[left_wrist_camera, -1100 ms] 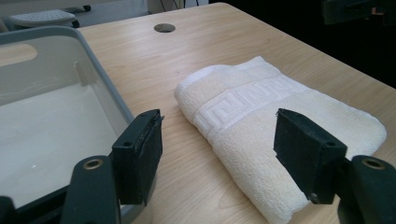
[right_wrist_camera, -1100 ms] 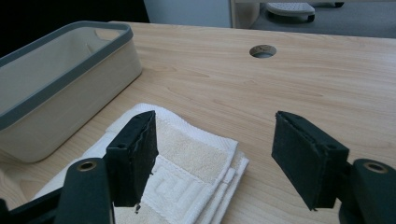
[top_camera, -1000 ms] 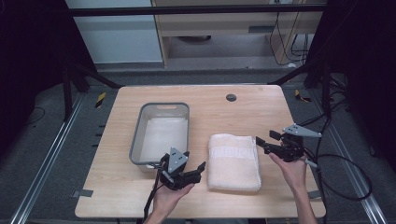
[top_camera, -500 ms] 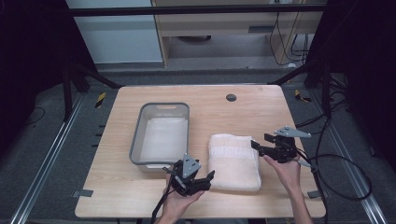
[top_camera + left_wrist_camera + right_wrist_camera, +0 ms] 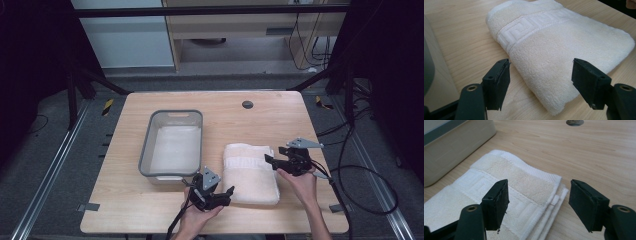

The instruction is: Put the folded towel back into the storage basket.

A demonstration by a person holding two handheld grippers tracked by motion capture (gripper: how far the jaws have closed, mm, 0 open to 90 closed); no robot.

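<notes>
The wooden surface (image 5: pixel 150 210) carries all items and has a round cable port (image 5: pixel 247 104) near its far edge. The grey bin (image 5: pixel 145 155), a rectangular tub with a raised rim, stands on the left half of the surface with its long axis running away from the person; in the right gripper view its pale side wall (image 5: pixel 454 150) lies beyond the towel. The folded towel (image 5: pixel 250 172), cream-coloured with a woven key-pattern band, lies flat on the surface just to the right of the bin, apart from it, toward the person's edge. In the left gripper view the towel (image 5: pixel 564 50) shows its near rounded fold and the patterned band across its far end; in the right gripper view the towel (image 5: pixel 511 192) shows its stacked layered edges at one corner. The left tongs (image 5: pixel 225 195), held in the person's left hand (image 5: pixel 197 220), sit at the near left corner of the towel with the jaws spread wide; in the left gripper view the left tongs (image 5: pixel 540 82) bracket that corner without closing on it. The right tongs (image 5: pixel 268 161), held in the right hand (image 5: pixel 300 182), sit at the right edge of the towel, also spread wide; in the right gripper view the right tongs (image 5: pixel 539 202) straddle the layered corner, and whether the jaws touch the cloth cannot be told.
</notes>
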